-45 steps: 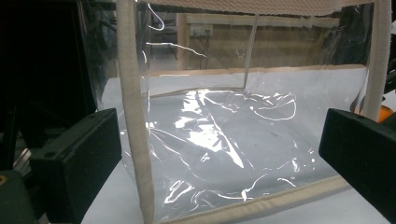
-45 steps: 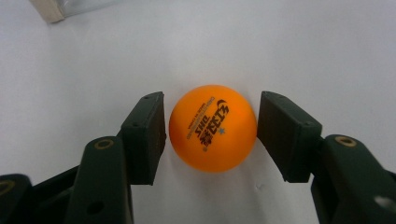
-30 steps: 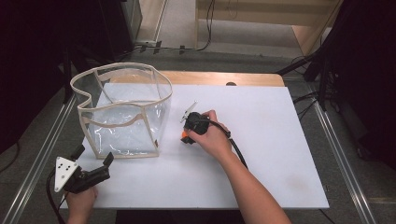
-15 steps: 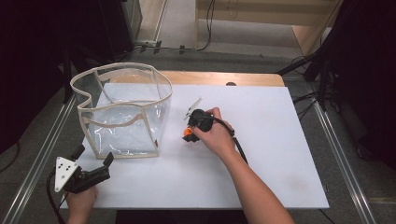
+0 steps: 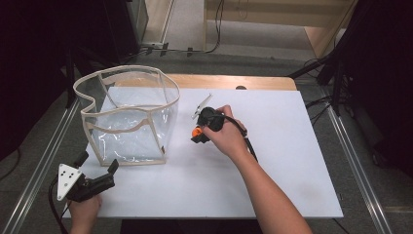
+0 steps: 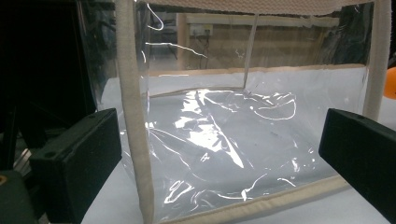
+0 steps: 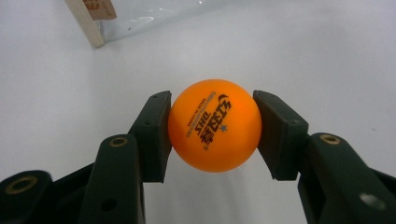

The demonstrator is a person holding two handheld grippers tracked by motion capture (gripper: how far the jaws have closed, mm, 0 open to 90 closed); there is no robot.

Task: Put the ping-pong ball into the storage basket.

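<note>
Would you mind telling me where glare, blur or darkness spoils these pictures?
Left gripper view: bright glare streaks across the clear bag; the near jaws look soft. Right gripper view: the orange ball and its print are sharp, evenly lit, the white table nearly washed out. High view: the surroundings sink into black; the table stays well lit.

Right tool (image 5: 196, 135), clamped on the orange ball (image 7: 214, 130), has risen off the white table (image 5: 272, 185) and drawn slightly back from the clear bag (image 5: 129, 117).
</note>
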